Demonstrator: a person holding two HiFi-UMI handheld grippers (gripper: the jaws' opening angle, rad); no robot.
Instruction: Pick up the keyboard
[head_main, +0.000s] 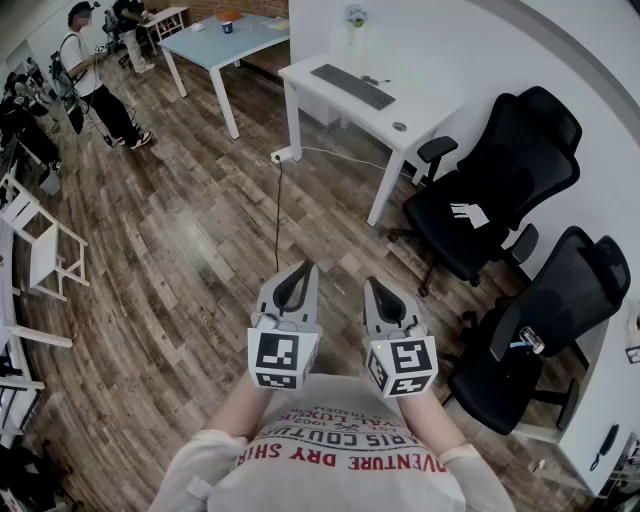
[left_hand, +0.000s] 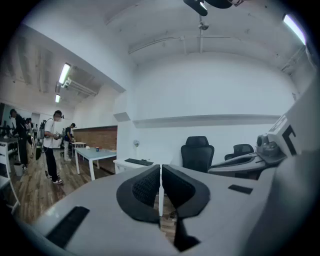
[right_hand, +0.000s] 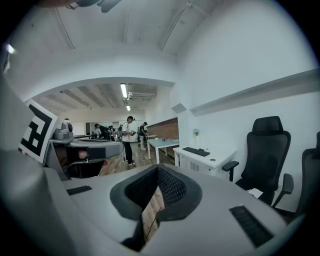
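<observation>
Head view shows the white bench (head_main: 432, 100) well ahead of you, with the keyboard (head_main: 352, 86) lying flat on it. Your left tongs (head_main: 306, 268) and right tongs (head_main: 373, 284) are pressed together, empty. You're only approaching; next, I'd judge, step closer and spread them.

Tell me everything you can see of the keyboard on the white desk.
The keyboard is a dark, slim, long rectangle that looks like plastic. Its keys are too small to make out one by one. It lies flat on the white desk, set diagonally in the head view, toward the desk's left half. Only the desk top touches it. The left gripper and right gripper, both shut and empty, are far short of it.
</observation>
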